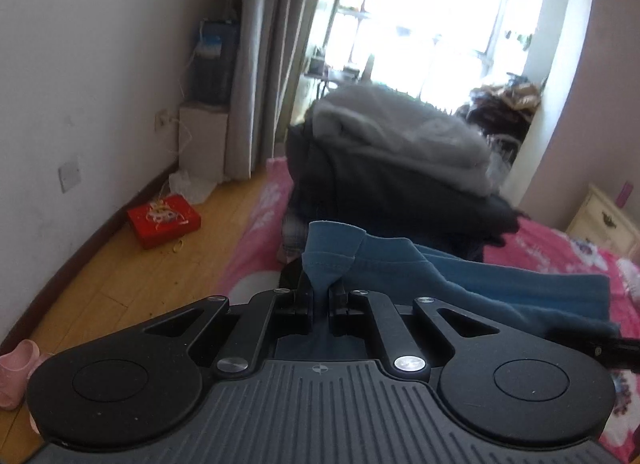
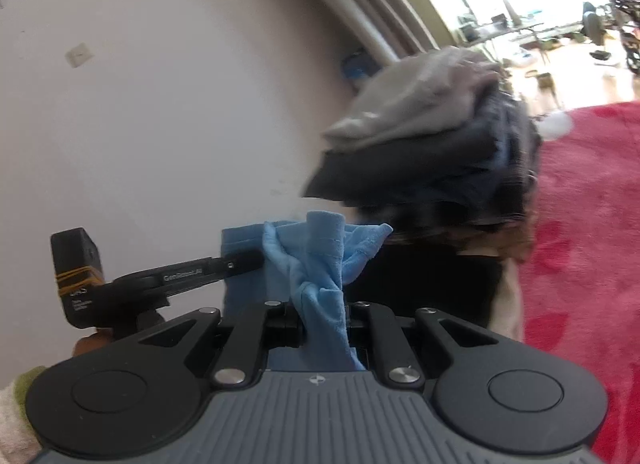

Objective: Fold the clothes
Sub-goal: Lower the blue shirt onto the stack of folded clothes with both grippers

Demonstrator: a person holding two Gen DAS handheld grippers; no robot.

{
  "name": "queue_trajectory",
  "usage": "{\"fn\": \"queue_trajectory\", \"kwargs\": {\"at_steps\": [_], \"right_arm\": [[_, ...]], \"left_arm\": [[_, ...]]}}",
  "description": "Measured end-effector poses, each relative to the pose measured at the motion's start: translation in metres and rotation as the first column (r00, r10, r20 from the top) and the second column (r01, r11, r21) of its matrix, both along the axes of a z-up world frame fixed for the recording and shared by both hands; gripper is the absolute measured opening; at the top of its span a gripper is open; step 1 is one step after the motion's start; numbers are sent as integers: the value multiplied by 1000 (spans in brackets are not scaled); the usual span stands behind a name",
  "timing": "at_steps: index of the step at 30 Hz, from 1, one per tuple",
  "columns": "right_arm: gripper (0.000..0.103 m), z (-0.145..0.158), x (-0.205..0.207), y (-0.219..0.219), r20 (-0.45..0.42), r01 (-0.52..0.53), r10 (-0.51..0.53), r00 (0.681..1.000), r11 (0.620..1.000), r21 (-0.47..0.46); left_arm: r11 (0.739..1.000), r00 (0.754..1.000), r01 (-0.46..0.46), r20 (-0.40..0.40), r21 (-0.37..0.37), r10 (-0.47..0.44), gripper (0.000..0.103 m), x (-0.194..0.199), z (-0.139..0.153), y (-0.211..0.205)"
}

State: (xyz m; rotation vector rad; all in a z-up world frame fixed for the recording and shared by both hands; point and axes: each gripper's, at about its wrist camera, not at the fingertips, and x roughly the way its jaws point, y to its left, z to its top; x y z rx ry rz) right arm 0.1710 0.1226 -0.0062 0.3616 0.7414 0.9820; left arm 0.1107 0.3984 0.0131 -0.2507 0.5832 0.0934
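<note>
A blue garment stretches between both grippers above a pink bedspread. My left gripper is shut on a bunched hem of it, which sticks up between the fingers. In the right wrist view my right gripper is shut on a twisted, lighter-looking bunch of the same blue garment. The left gripper also shows there at the left, gripping the cloth's other edge. A pile of clothes, grey on top and dark beneath, sits on the bed beyond the garment.
A wooden floor runs left of the bed, with a red box by the white wall. Curtains and a bright window lie beyond. A cream nightstand stands at the right. Pink slippers sit at the lower left.
</note>
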Motion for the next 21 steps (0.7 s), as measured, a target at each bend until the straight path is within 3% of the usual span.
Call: {"fn": "queue_trajectory", "kwargs": {"at_steps": [8,21], "right_arm": [[12,-31,40,0,-65,34,-35,997,999,-27],[12,-45,67,-2,-149,45,-42,988,999,17]], "left_arm": [[999,997,25,-76,27,-23,4,28,-16,0],[999,997,52,-65,-2,-52,4,45,-14,16]]}}
